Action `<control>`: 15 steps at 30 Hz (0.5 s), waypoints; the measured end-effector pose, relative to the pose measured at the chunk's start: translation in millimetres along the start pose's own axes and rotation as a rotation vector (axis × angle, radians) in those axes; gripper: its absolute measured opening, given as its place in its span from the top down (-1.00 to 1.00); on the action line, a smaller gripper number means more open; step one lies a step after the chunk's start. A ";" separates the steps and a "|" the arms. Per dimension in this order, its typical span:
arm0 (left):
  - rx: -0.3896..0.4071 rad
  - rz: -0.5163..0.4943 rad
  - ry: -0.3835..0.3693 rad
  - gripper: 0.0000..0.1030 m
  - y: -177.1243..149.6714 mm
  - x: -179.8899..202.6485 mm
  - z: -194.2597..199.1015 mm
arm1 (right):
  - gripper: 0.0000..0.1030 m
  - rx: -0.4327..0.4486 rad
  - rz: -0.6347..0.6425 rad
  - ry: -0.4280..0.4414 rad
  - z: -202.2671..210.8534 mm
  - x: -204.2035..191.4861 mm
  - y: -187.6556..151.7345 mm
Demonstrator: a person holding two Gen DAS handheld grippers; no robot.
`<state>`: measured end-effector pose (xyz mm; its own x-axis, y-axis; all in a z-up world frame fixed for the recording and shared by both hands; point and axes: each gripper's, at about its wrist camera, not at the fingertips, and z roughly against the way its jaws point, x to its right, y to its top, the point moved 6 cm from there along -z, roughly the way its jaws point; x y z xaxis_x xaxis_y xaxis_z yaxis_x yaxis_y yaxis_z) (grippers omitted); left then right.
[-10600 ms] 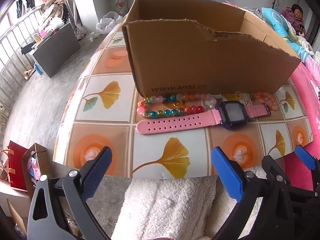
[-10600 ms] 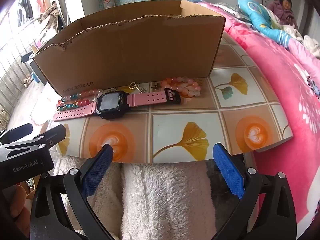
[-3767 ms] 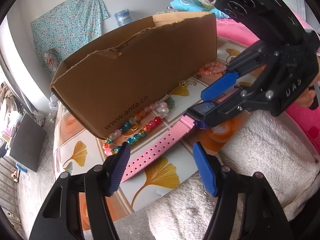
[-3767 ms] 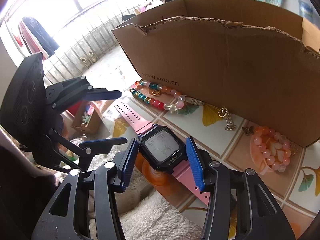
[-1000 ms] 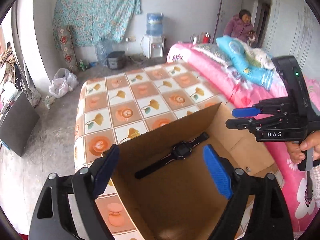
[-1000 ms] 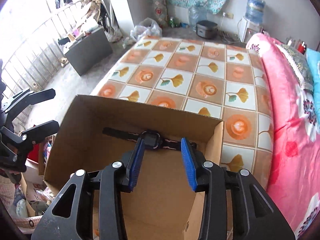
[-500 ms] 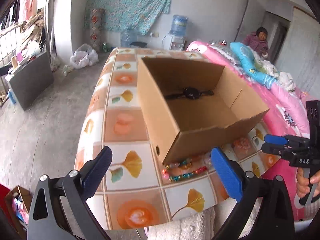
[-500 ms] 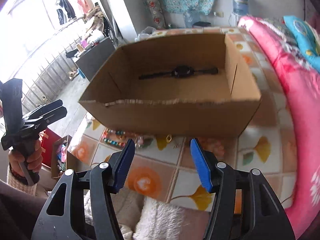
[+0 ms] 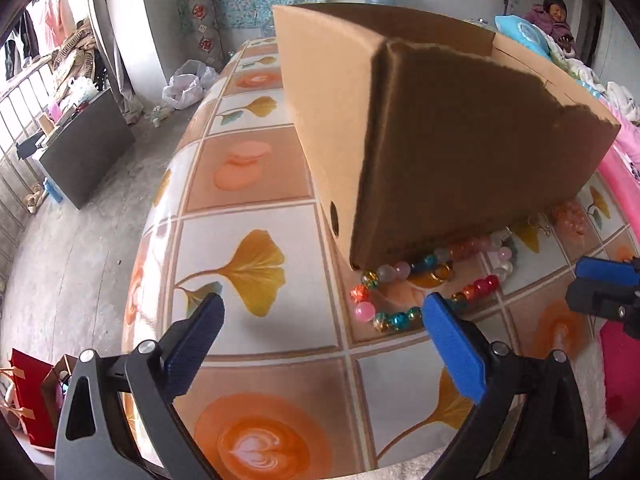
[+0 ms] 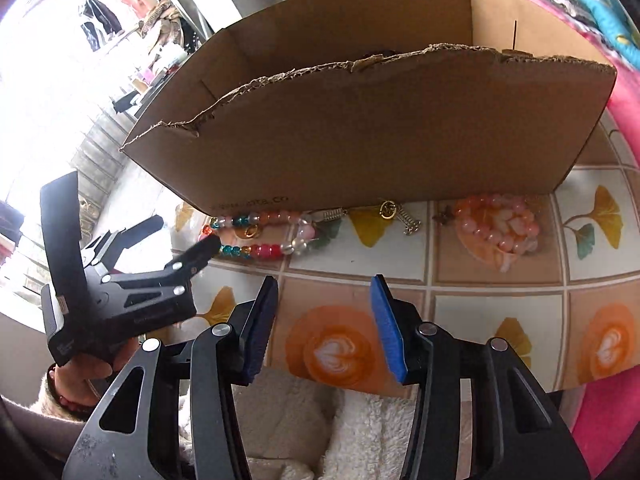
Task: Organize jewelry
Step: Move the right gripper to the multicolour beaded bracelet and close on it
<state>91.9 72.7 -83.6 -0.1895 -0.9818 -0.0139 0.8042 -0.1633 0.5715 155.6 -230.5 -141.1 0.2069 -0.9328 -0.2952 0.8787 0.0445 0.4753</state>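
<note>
The left gripper (image 9: pixel 320 344) is standing wide open and holding nothing; its jaws have been opening over the last moment. The right gripper (image 10: pixel 324 324) is standing about half open, also empty, its jaws having just been narrowing with only bare tabletop (image 10: pixel 500 320) between them.

The multicoloured bead bracelet (image 9: pixel 424 284) is lying on the table, pressed close along the foot of the cardboard box (image 9: pixel 460 152), its loop stretching lengthwise parallel to the box's near wall. In the left wrist view it is sitting just ahead of the left gripper's right-hand finger, to the right of the gap. In the right wrist view the same bracelet (image 10: pixel 260 236) is lying ahead and to the left, with the left gripper's fingertip (image 10: pixel 208 248) almost touching its near end. The left gripper is looking the nearer of the 2.

A pink bead bracelet (image 10: pixel 496 228) is lying ahead and right of the right gripper, also near the box wall, with 2 small metal charms (image 10: pixel 396 212) between the bracelets.
</note>
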 end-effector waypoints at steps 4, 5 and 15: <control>-0.030 -0.021 0.011 -0.89 -9.6 -1.8 -2.8 | 0.14 0.007 -0.007 0.013 -6.0 -1.1 4.2; -0.016 -0.033 0.016 -0.89 -10.1 -1.8 -1.3 | 0.16 0.008 -0.010 0.018 -9.0 -2.7 7.9; -0.013 -0.022 -0.003 -0.89 -7.0 -6.5 -4.6 | 0.37 0.028 -0.025 0.026 -32.9 -15.5 17.8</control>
<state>90.0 79.8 -91.3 -0.2095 -0.9775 -0.0237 0.8069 -0.1865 0.5604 182.2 -203.5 -155.4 0.1962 -0.9238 -0.3289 0.8713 0.0104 0.4906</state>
